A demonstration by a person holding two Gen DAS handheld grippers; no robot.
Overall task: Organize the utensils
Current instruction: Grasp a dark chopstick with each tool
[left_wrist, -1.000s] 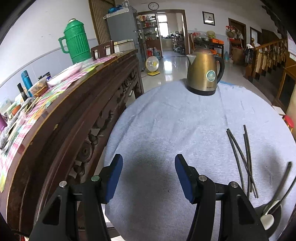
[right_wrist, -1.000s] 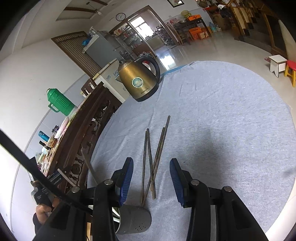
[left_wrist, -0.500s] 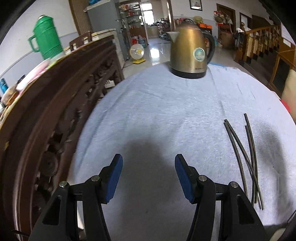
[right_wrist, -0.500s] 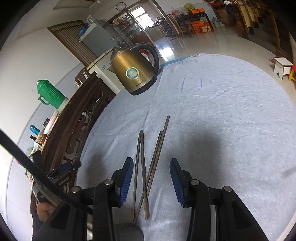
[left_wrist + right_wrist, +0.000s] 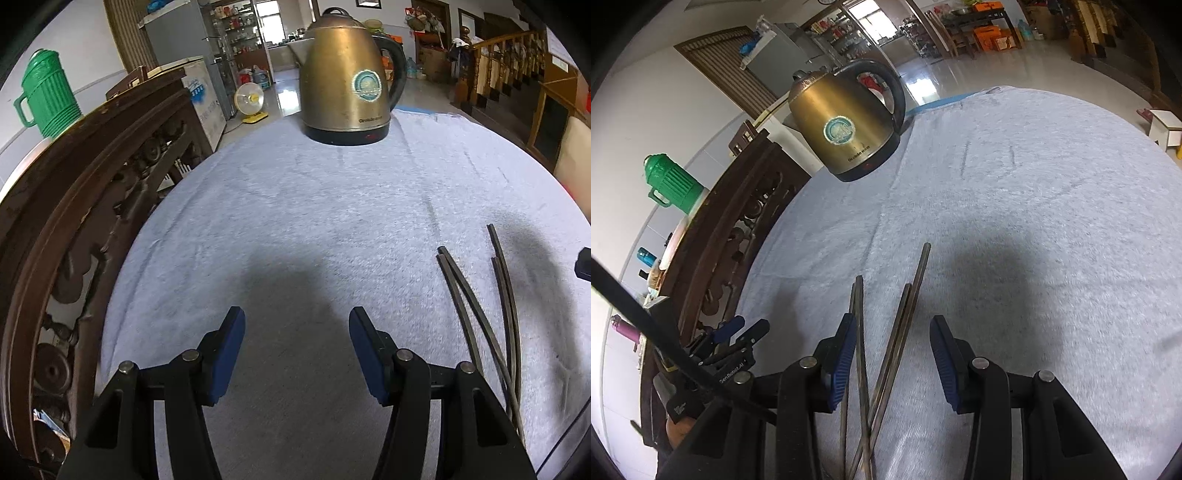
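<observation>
Several dark chopsticks [image 5: 912, 291] lie loosely crossed on the pale blue cloth [image 5: 1034, 206] that covers the round table. My right gripper [image 5: 892, 328] hangs open just above their near ends. The sticks run between and under its blue pads [image 5: 842, 354], and nothing is pinched. In the left wrist view the same chopsticks [image 5: 476, 314] lie to the right of my left gripper [image 5: 295, 332]. It is open over bare cloth [image 5: 295, 206] with nothing between its fingers. The right wrist view shows the left gripper [image 5: 738, 328] at the lower left, near the table's edge.
A brass-coloured electric kettle [image 5: 347, 74] [image 5: 846, 129] stands at the far side of the table. A carved dark wooden sideboard [image 5: 74, 184] runs close along the left edge, with a green jug [image 5: 48, 99] on it. A white stool [image 5: 1163, 125] stands on the floor to the right.
Both grippers moved forward and lower over the table, so the kettle looms larger. The metal holder with spoons has left both views. The chopsticks now lie under the right gripper's fingers.
</observation>
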